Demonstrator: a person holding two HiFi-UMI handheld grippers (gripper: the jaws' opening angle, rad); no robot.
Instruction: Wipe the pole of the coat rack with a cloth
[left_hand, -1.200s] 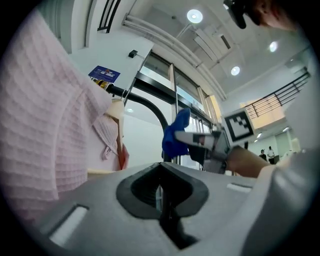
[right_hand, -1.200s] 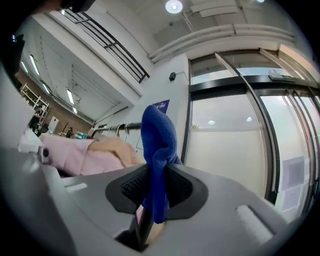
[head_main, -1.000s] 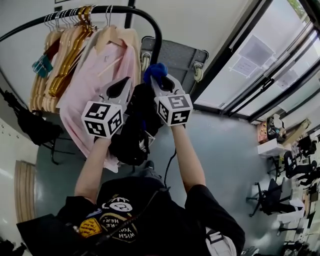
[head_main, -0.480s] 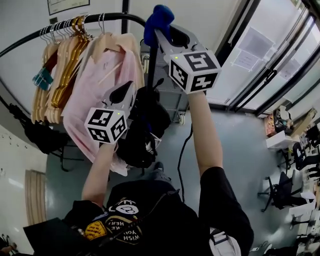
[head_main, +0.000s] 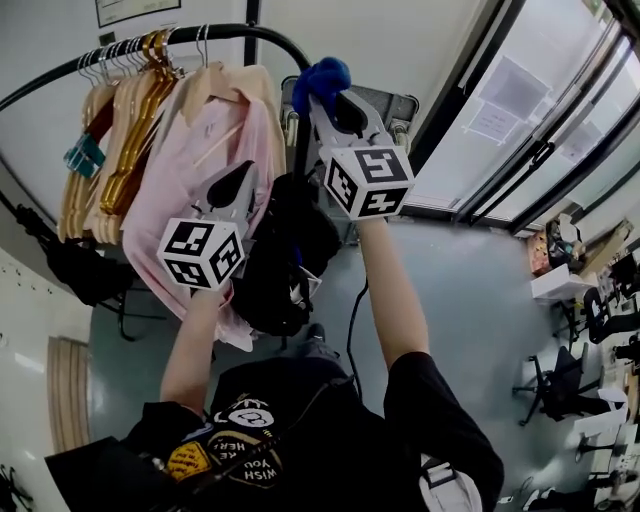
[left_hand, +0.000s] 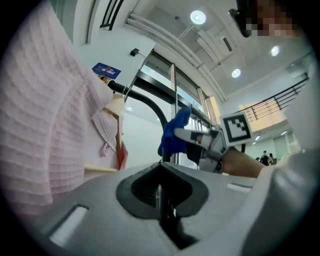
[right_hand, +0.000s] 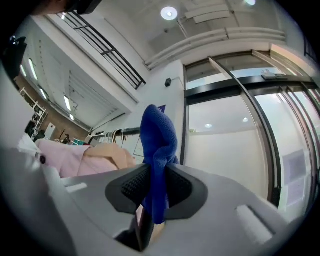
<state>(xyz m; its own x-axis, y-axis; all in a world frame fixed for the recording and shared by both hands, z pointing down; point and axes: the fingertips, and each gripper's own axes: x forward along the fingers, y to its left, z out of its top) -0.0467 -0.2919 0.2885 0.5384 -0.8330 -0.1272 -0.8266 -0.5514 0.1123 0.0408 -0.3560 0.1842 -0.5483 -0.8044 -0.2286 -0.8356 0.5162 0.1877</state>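
Observation:
The coat rack's black pole (head_main: 296, 70) arches over from the left and bends down at the right. A blue cloth (head_main: 322, 77) sits against that bend, with my right gripper (head_main: 327, 96) shut on it. In the right gripper view the cloth (right_hand: 158, 146) hangs pinched between the jaws of the right gripper (right_hand: 155, 175). My left gripper (head_main: 243, 176) is lower, beside a pink shirt (head_main: 196, 150), shut and empty. The left gripper view shows the left gripper (left_hand: 160, 172) with its jaws together, the cloth (left_hand: 175, 132) against the pole (left_hand: 154, 106) ahead, and the shirt (left_hand: 45, 125) close on the left.
Several wooden and gold hangers (head_main: 118, 130) crowd the rail's left part. A black garment (head_main: 283, 255) hangs under the shirt. A grey cart (head_main: 375, 108) stands behind the rack. Glass doors (head_main: 520, 120) line the right side, with an office chair (head_main: 548, 388) further right.
My right gripper carried the cloth up the pole from below the bend to its top, then came down a little. The left gripper stayed beside the pink shirt.

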